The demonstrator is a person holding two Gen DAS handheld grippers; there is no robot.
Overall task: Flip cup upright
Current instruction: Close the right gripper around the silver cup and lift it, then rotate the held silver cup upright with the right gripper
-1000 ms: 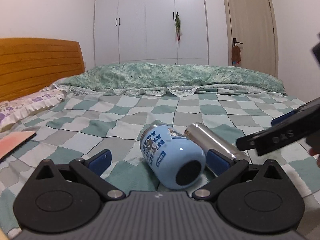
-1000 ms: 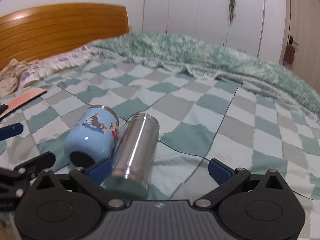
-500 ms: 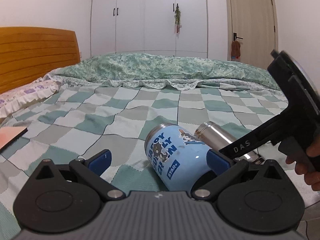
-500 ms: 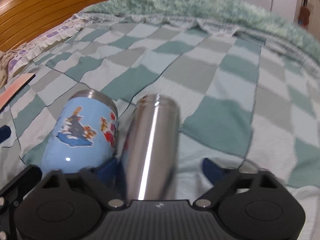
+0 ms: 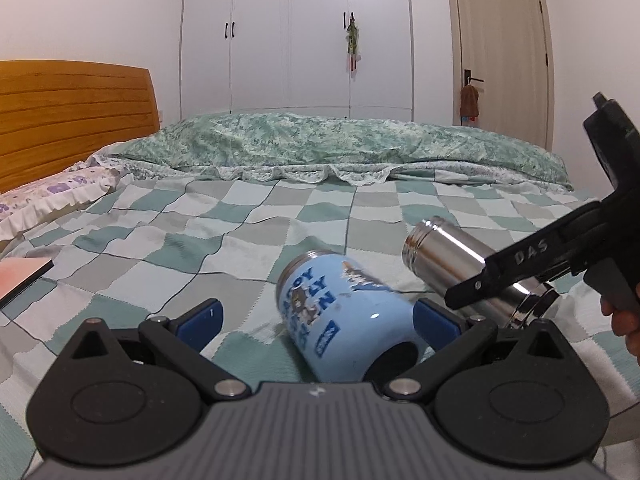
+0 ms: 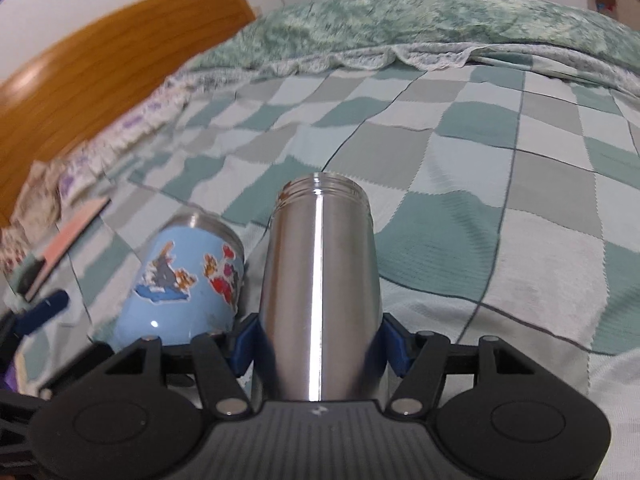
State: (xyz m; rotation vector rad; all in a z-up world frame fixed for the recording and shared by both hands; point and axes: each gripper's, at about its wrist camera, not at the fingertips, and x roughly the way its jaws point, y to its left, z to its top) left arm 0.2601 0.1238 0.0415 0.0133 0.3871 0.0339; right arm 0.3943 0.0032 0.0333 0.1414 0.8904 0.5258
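A light blue cartoon-print cup (image 5: 344, 316) lies on its side on the checked bedspread (image 5: 200, 248), between the fingers of my open left gripper (image 5: 316, 318); its base points at the camera. It also shows in the right wrist view (image 6: 184, 280). My right gripper (image 6: 320, 344) is shut on a steel flask-shaped cup (image 6: 320, 280) and holds it tilted, mouth end raised off the bed. In the left wrist view the steel cup (image 5: 448, 260) sits right of the blue cup, with the right gripper (image 5: 516, 268) across it.
A wooden headboard (image 5: 72, 116) and a floral pillow (image 5: 52, 196) are at the left. A rolled green quilt (image 5: 340, 148) lies across the far side. A pink flat card (image 5: 20, 280) lies at the left edge. White wardrobes (image 5: 296, 36) and a door (image 5: 500, 52) stand behind.
My right gripper has closed on the steel cup and lifted its mouth end off the bed. My left gripper has stayed around the blue cup, which has shifted slightly.
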